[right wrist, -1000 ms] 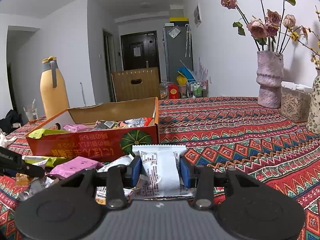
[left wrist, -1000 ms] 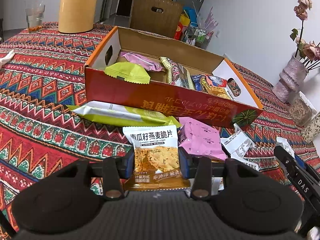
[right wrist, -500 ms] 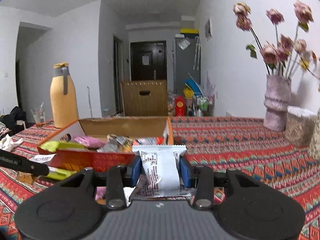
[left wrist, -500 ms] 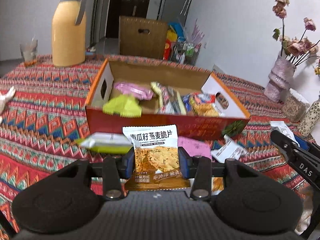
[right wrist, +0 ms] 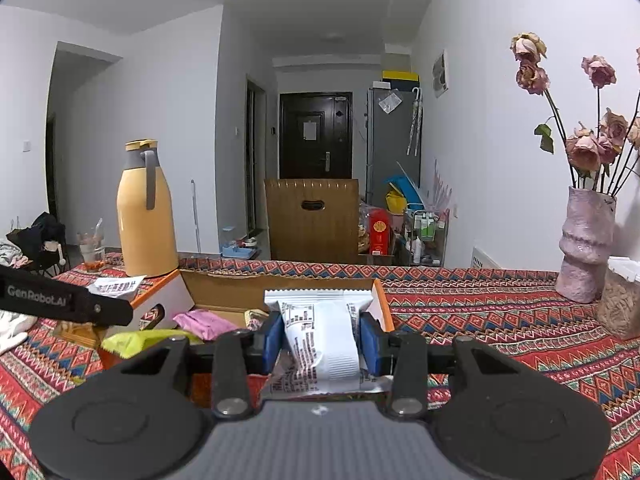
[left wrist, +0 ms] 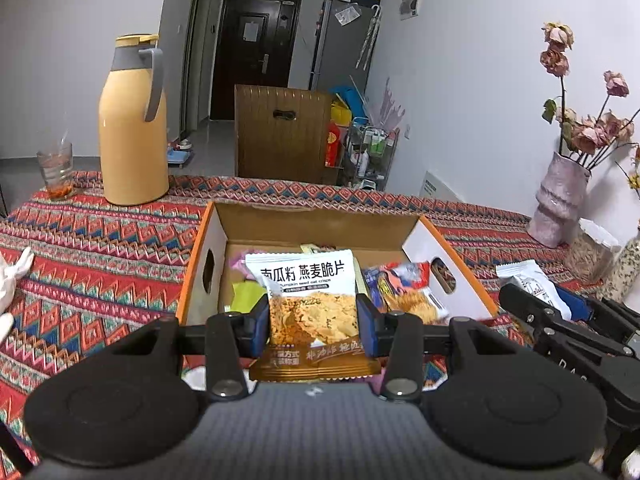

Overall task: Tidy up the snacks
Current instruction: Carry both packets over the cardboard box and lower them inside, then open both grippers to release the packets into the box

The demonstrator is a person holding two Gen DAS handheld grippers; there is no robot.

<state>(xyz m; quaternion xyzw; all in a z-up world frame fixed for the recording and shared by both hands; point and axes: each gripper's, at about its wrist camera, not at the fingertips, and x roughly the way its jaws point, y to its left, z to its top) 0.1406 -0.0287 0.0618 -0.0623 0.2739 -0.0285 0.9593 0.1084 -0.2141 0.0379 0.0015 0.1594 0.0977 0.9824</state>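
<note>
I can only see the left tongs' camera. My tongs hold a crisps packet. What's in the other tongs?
Observer: The right tongs are shut on a white snack packet, its printed back facing the camera.
Operator: Is there anything pink in the box?
Observer: Yes, a pink packet lies in the cardboard box, near its left end in the right view.
Operator: My crisps packet hides the green one. Where is it?
Observer: The green packet sticks out over the box's near left corner.
</note>
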